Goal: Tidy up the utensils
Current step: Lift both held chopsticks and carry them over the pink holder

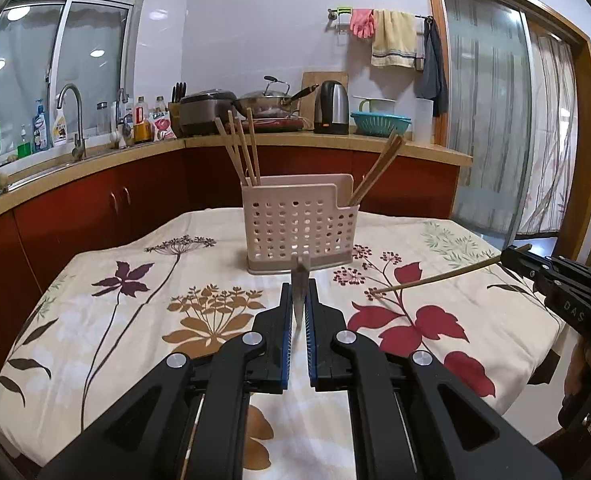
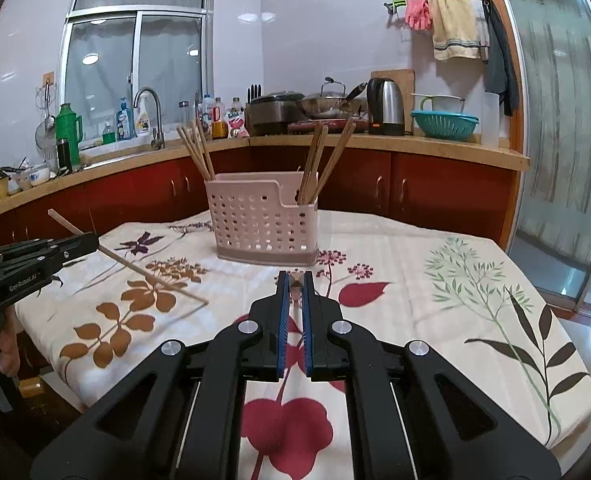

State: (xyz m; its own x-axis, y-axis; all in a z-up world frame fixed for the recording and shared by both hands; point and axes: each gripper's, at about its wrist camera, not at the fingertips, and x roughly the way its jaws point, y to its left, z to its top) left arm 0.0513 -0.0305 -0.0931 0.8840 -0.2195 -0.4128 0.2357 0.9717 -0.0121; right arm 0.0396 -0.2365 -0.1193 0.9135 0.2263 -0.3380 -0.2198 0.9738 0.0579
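A pink perforated utensil holder [image 1: 299,226] stands on the flowered table, with several wooden chopsticks [image 1: 242,148] in its left compartment and a few [image 1: 377,168] in its right; it also shows in the right wrist view [image 2: 263,218]. My left gripper [image 1: 299,280] is shut on one chopstick [image 1: 300,292], seen end-on; in the right wrist view this gripper [image 2: 91,242] holds the chopstick [image 2: 143,272] slanting down to the cloth. My right gripper [image 2: 294,280] is shut on another chopstick [image 2: 295,286]; in the left wrist view it [image 1: 509,256] holds that chopstick [image 1: 435,278] with its tip near the cloth.
The table carries a flowered cloth [image 1: 155,300] and drops off at its edges [image 2: 575,320]. Behind is a kitchen counter [image 1: 255,140] with a sink faucet [image 1: 75,120], bottles, pots, a kettle [image 1: 331,108] and a teal colander [image 2: 443,122]. A glass door [image 2: 567,120] is at right.
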